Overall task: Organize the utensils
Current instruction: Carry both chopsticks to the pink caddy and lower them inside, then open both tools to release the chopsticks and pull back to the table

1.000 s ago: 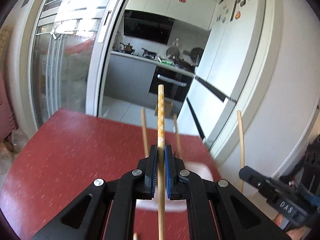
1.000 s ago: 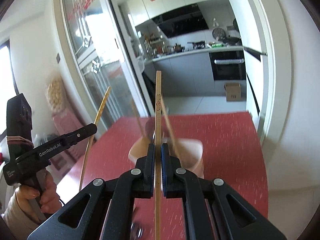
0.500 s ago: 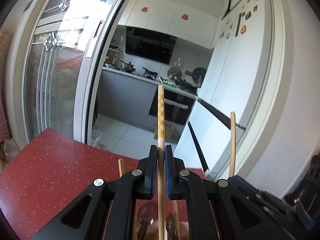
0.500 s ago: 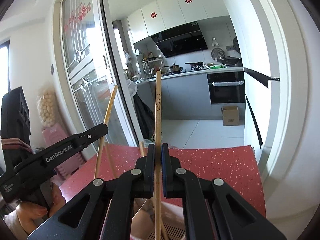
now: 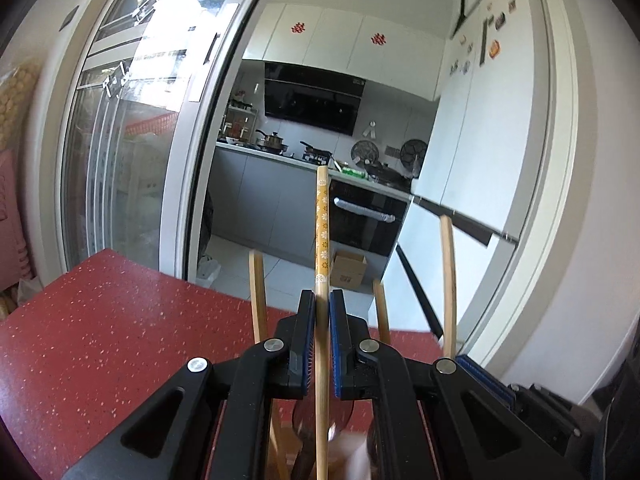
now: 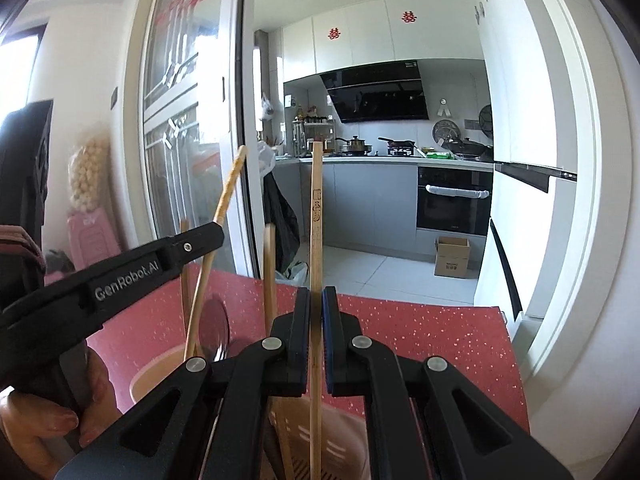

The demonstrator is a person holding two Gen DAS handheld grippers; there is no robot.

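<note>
While both grippers are clamping chopsticks mid-shaft, the left gripper [image 5: 322, 312] is pinching the patterned chopstick [image 5: 322, 216] pointing to twelve o'clock, and the right gripper [image 6: 316, 308] is pinching the plain chopstick [image 6: 316, 208]; both are probably handling light, stiff and slippery.

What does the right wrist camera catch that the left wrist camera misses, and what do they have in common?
Only the right wrist view shows a hand gripping the left tool from the side, and the slotted wall of the pinkish utensil holder below.

Only the left wrist view shows the flower-patterned chopstick head-on, clamped in the left tool, and the fridge magnets.

Both show a closed tool pinching an upright chopstick, the right tool holding a plain stamped chopstick, plus the red speckled table and the kitchen beyond.
</note>
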